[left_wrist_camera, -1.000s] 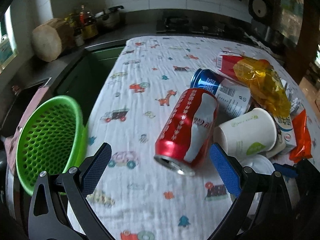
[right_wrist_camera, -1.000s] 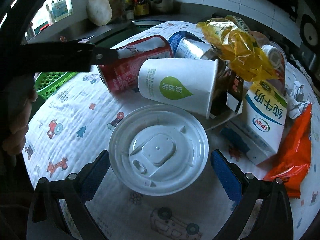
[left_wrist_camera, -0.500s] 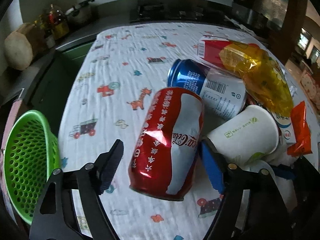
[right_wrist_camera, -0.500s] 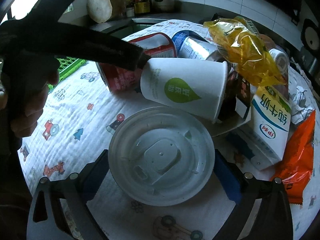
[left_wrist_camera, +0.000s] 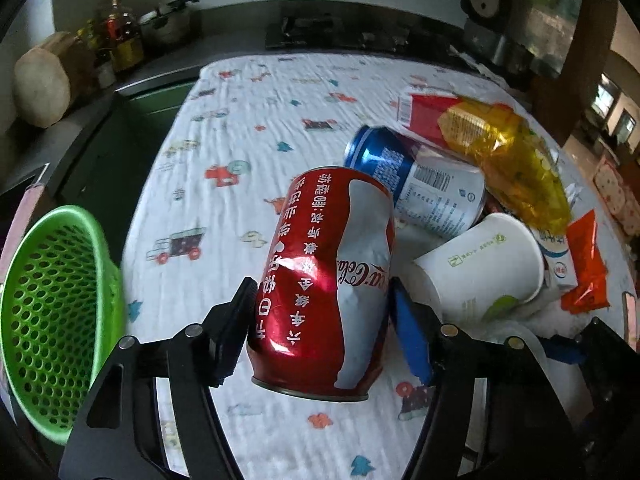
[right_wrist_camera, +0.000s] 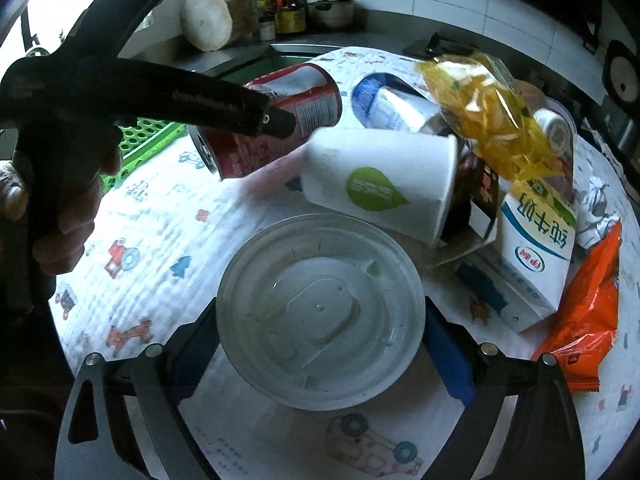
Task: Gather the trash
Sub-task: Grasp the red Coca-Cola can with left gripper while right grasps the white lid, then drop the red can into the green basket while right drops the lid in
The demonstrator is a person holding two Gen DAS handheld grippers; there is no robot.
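Red can (left_wrist_camera: 328, 280) is pinched by the closing left gripper (left_wrist_camera: 320, 320); lid (right_wrist_camera: 320, 312) is straddled by the closing right gripper (right_wrist_camera: 320, 336), contact unclear.

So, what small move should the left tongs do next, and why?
Probably finish closing and then lift. The left tongs are closing, with the dented red can between the pads, which look at or near its sides. The green basket stands just to the left, so a firm grip should come first.
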